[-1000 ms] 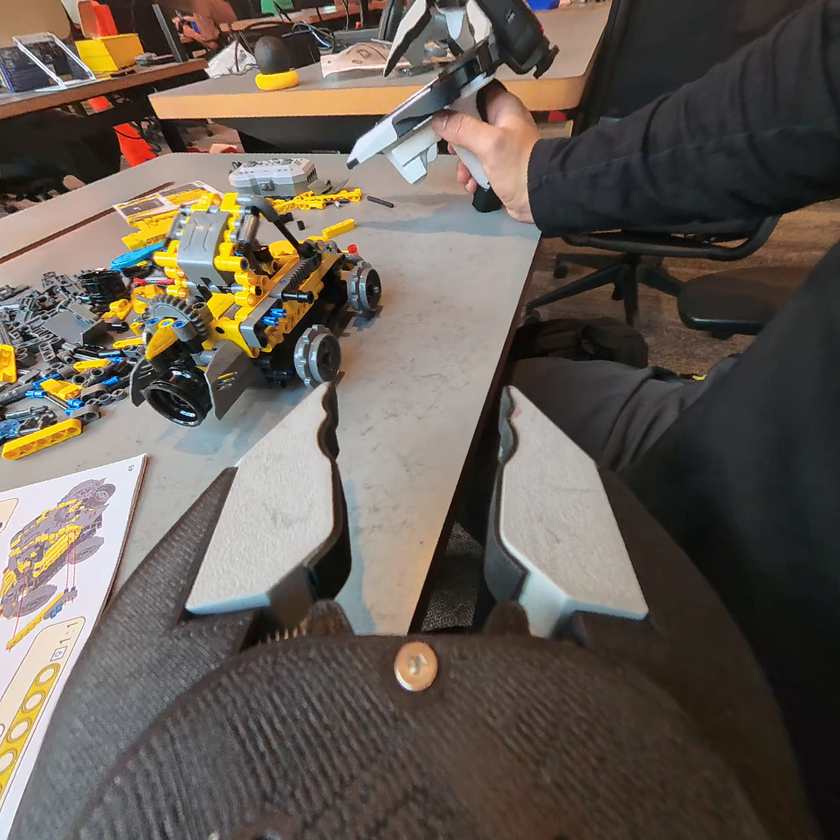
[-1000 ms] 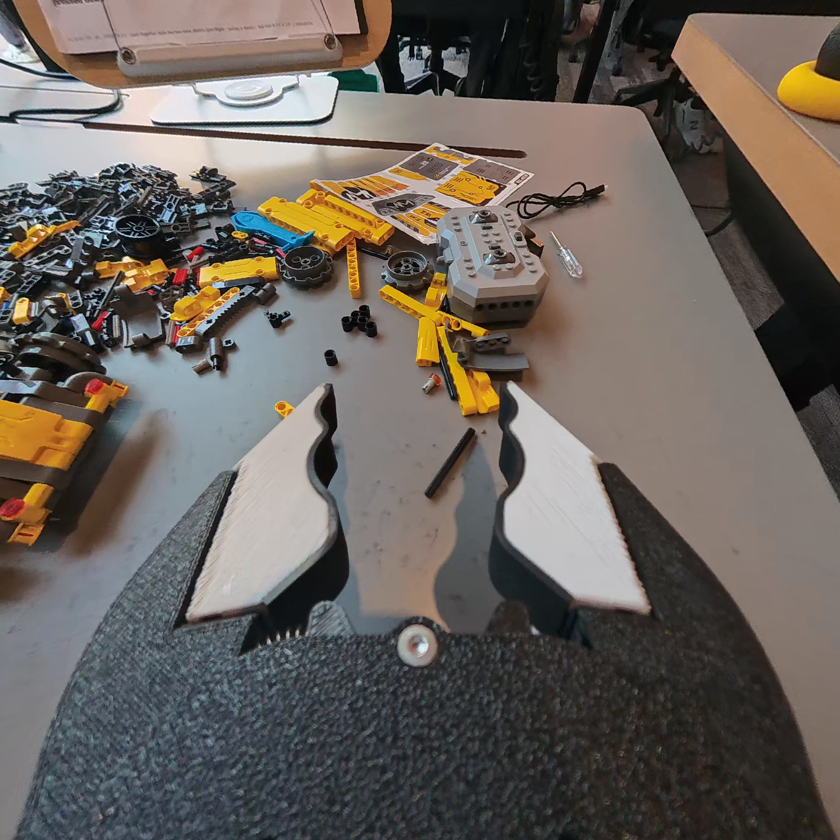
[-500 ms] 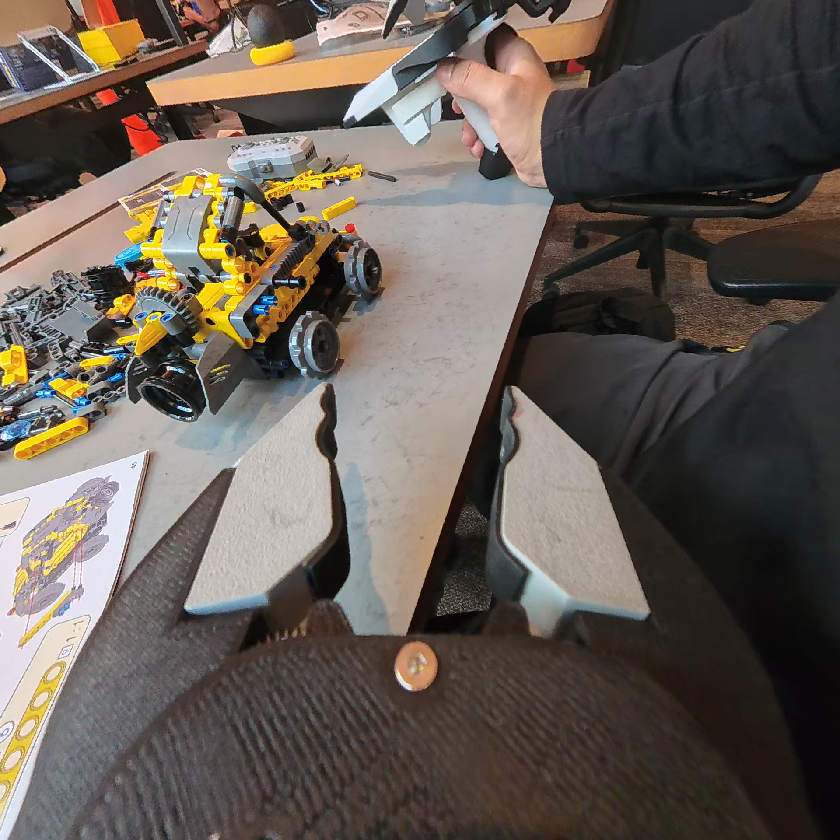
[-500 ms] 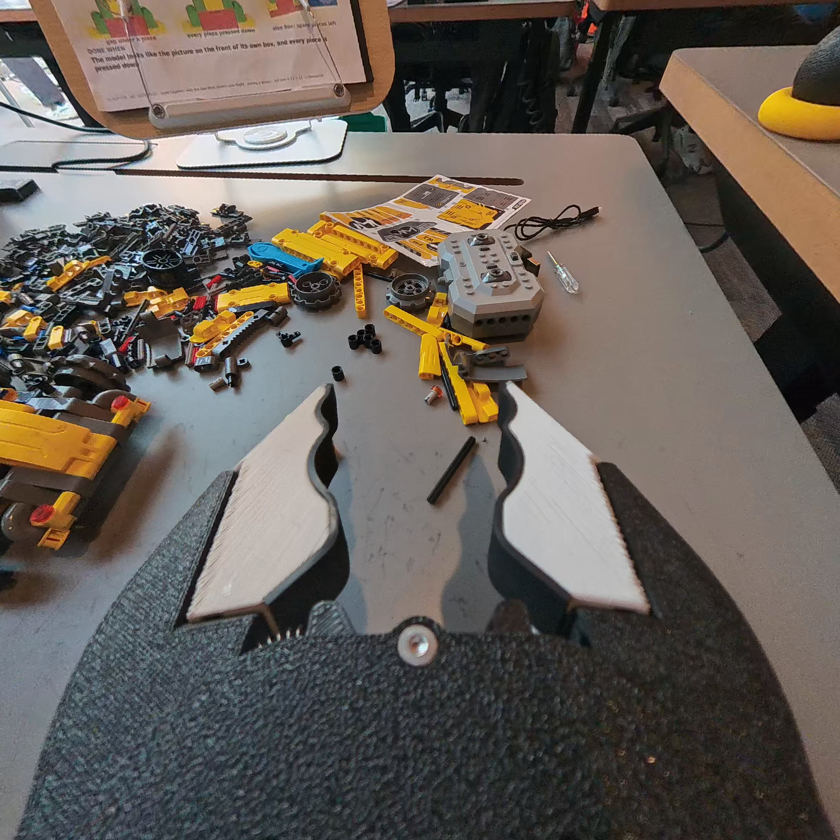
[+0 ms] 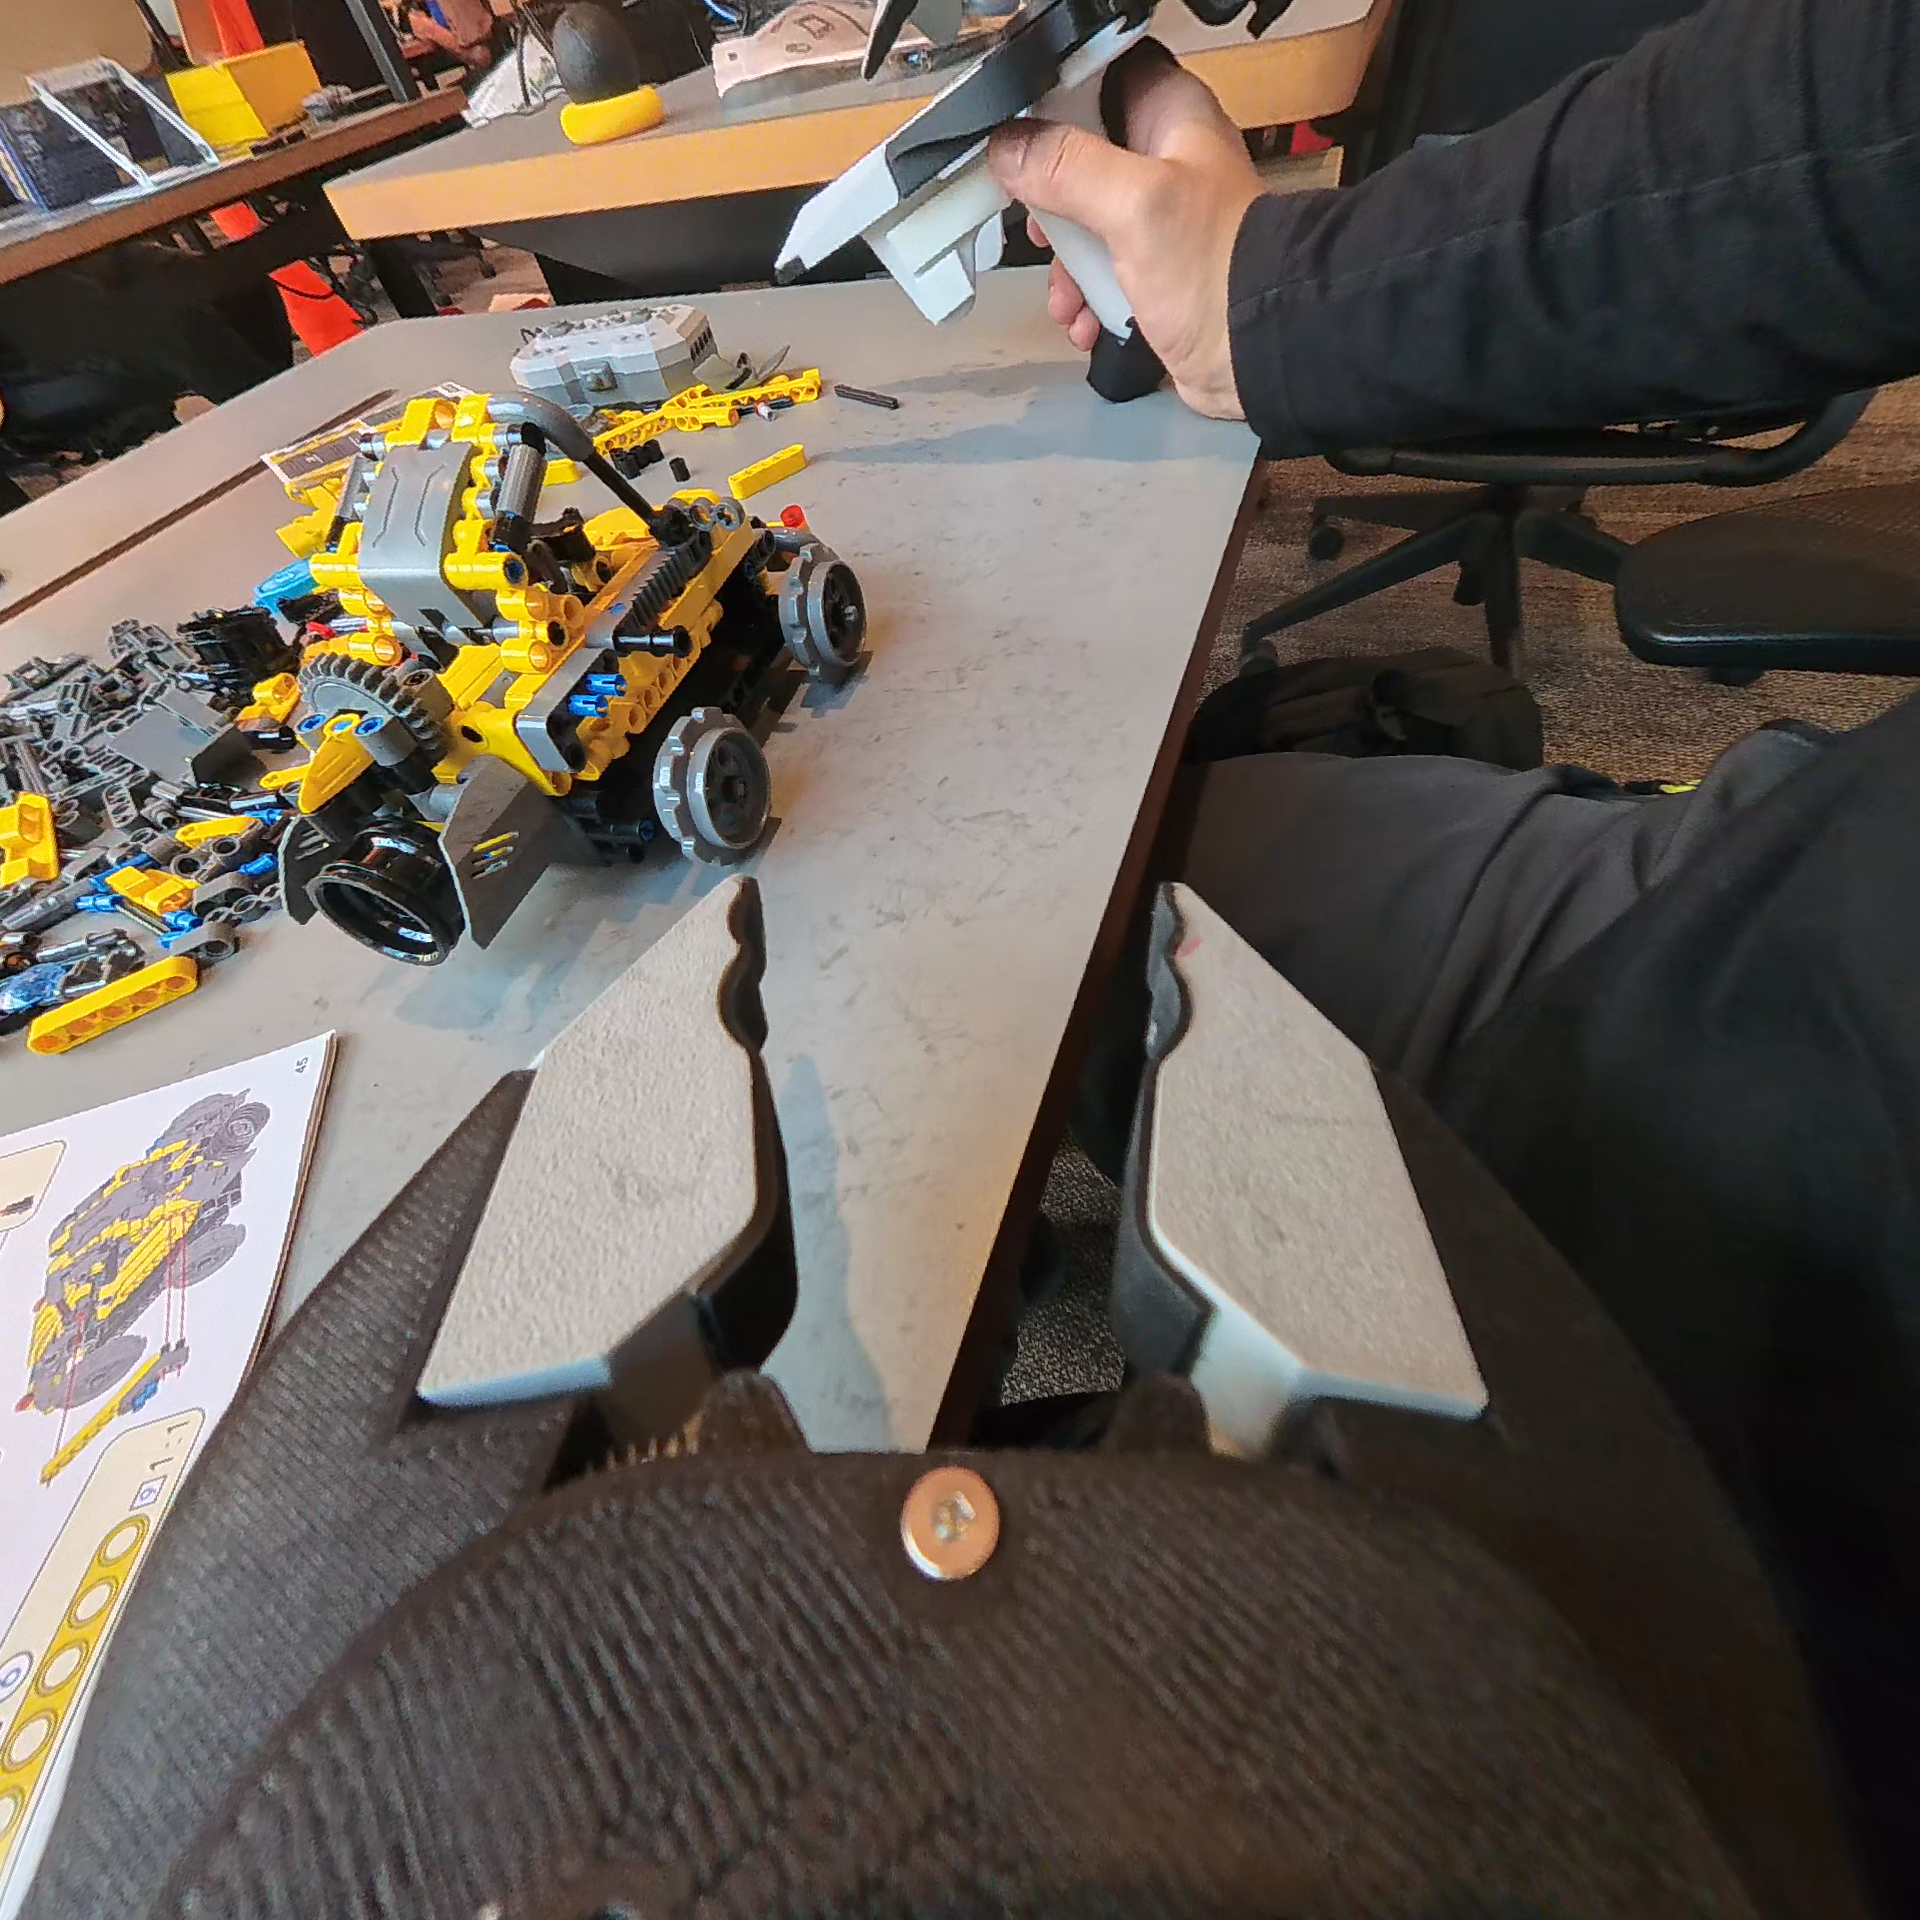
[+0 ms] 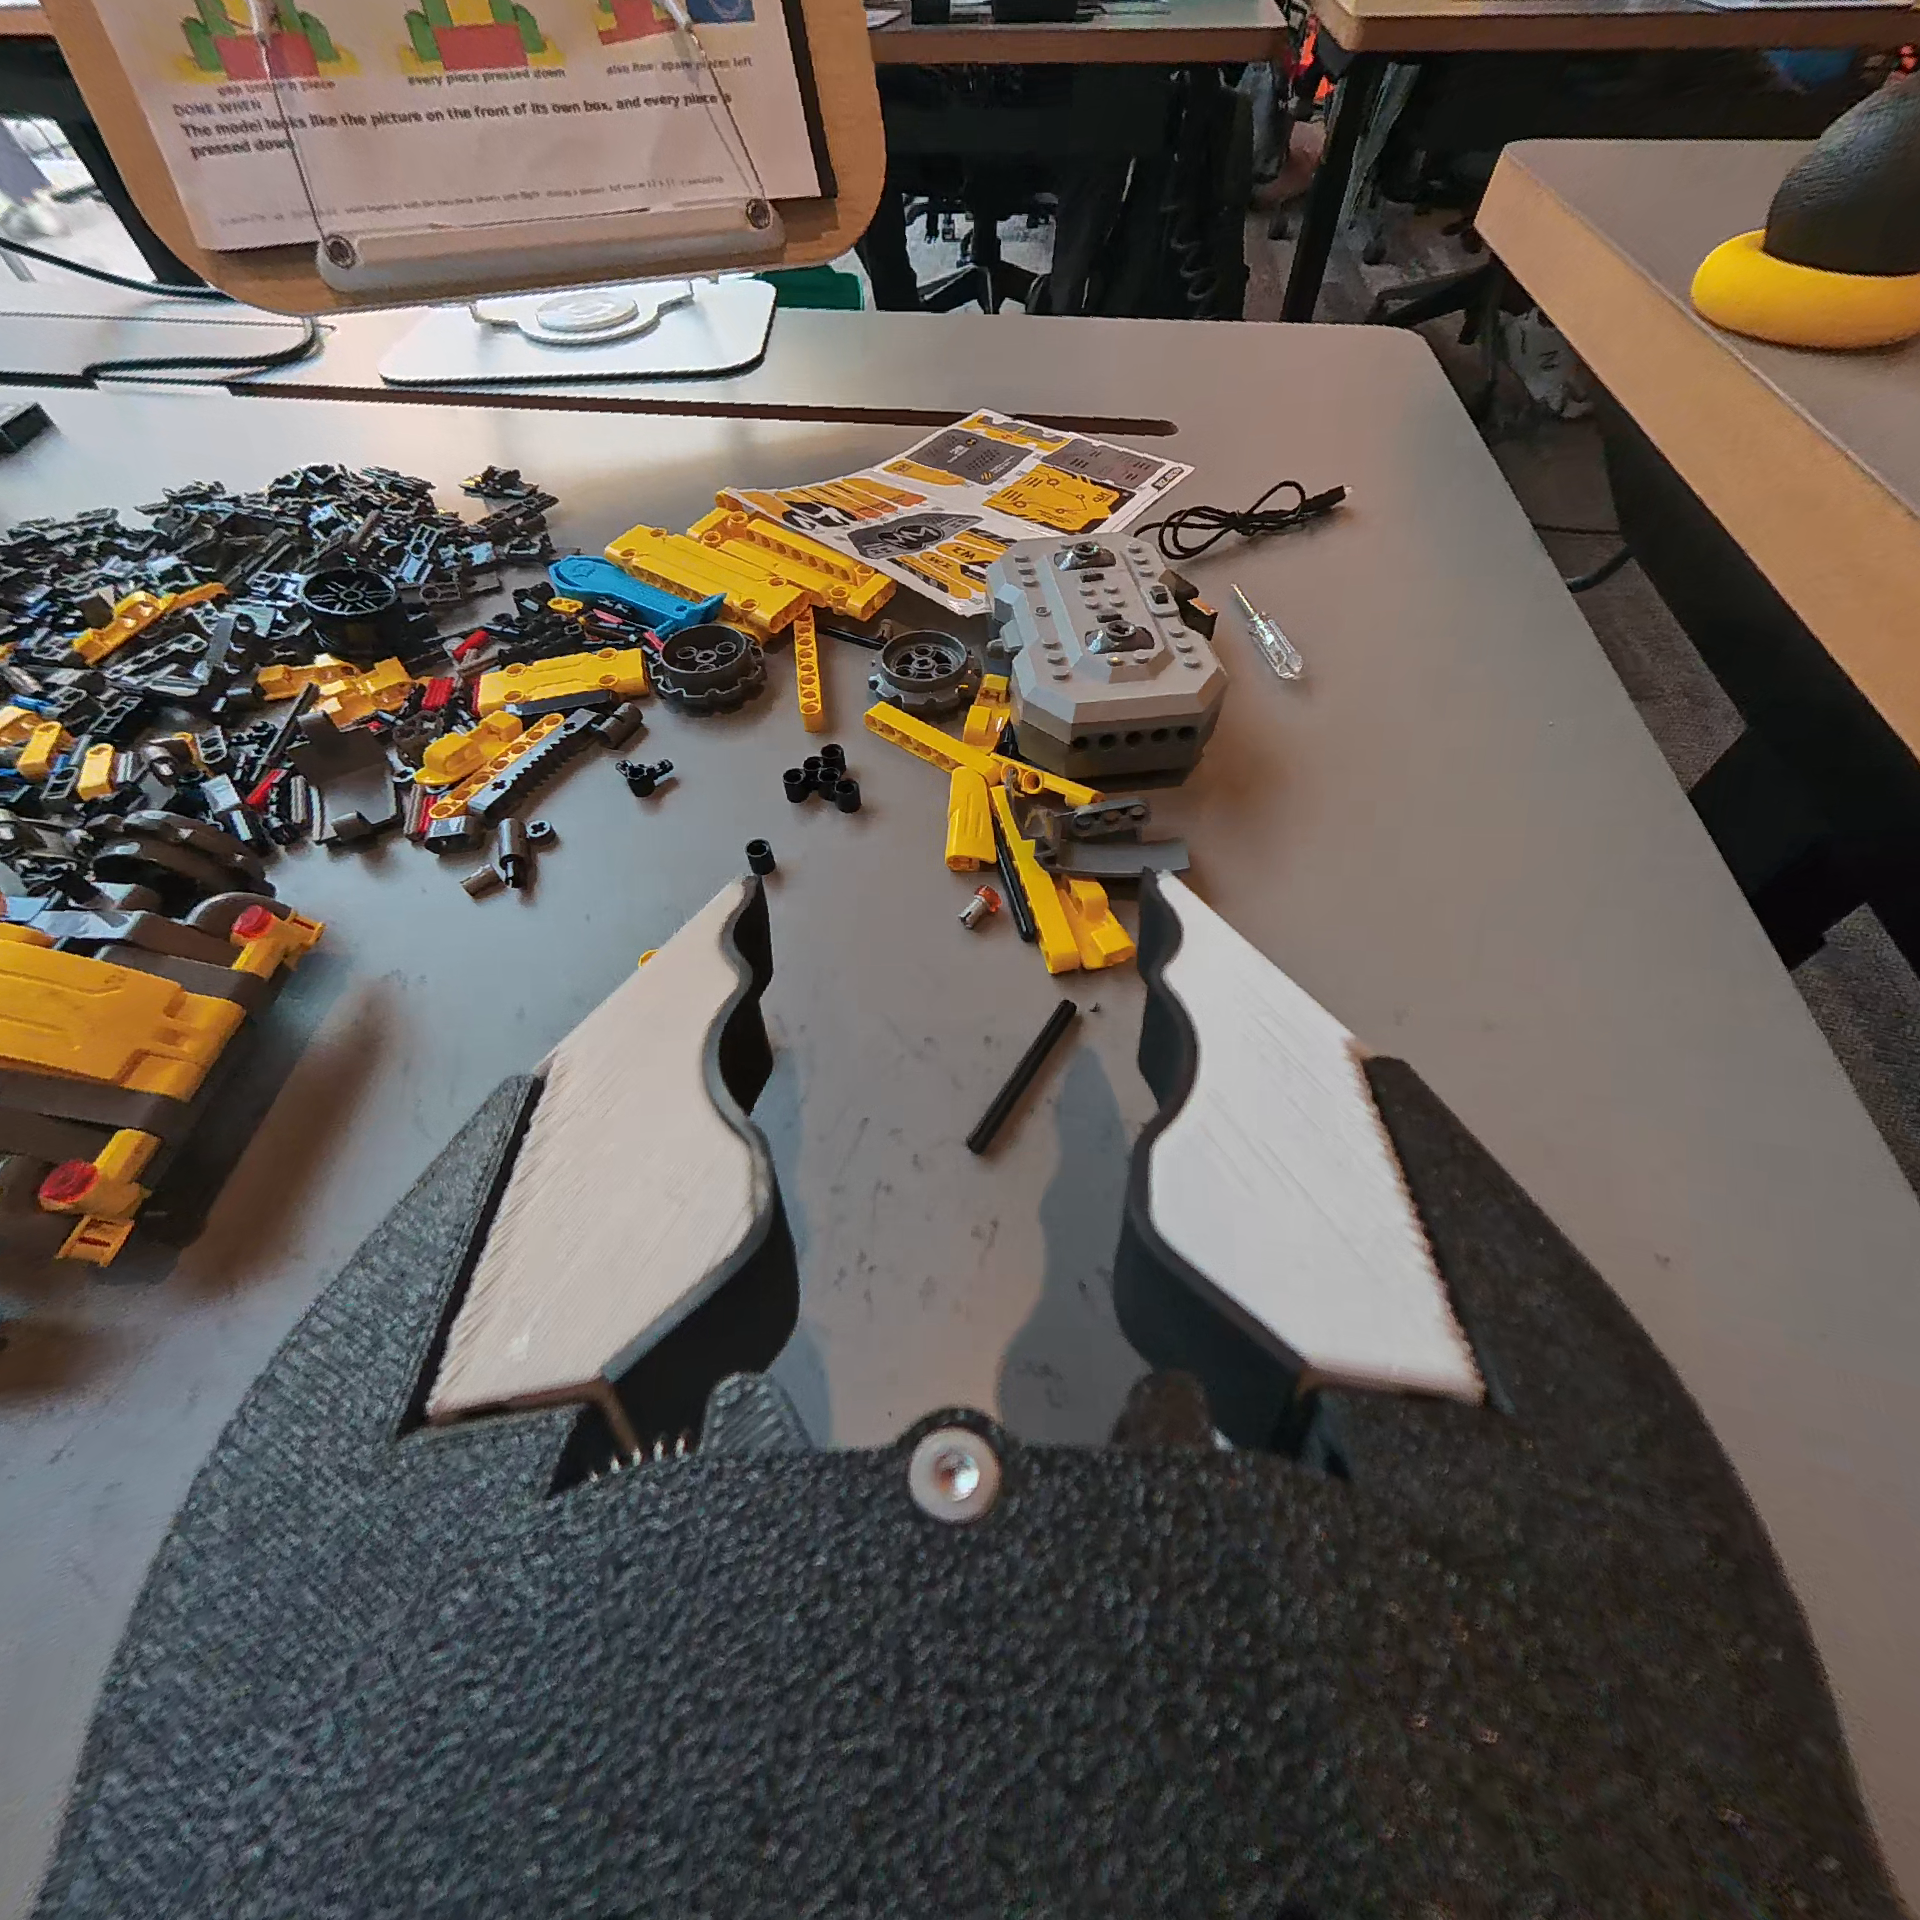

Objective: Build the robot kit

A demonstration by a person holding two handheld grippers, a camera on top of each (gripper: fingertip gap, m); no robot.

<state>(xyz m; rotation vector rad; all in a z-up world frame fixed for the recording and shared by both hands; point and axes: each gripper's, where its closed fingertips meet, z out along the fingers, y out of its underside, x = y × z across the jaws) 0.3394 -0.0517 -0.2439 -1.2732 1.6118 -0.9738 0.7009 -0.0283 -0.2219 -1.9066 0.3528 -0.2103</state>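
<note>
A half-built yellow, grey and black brick vehicle (image 5: 540, 665) stands on the grey table (image 5: 987, 644); part of it shows at the left in the right wrist view (image 6: 125, 1039). My left gripper (image 5: 956, 914) is open and empty over the table's near right edge, nearest the vehicle's wheel (image 5: 717, 779). My right gripper (image 6: 956, 894) is open and empty above the table, held by a hand (image 5: 1132, 197) at the far end. A thin black axle (image 6: 1023, 1075) lies on the table between its fingers. A grey battery box (image 6: 1107, 660) lies beyond.
Loose yellow, black and grey parts (image 6: 312, 665) spread over the left of the table. A sticker sheet (image 6: 966, 499), black cable (image 6: 1236, 514) and small screwdriver (image 6: 1268, 634) lie at the back. An instruction booklet (image 5: 135, 1247) lies front left. A board stand (image 6: 582, 312) stands behind. An office chair (image 5: 1662, 540) stands right. There is about 35 cm between the tips of the two grippers.
My right gripper has risen and tilted up, so more of the far table and stand shows. My left gripper has shifted slightly; the vehicle sits a little farther up in view. Both stay open.
</note>
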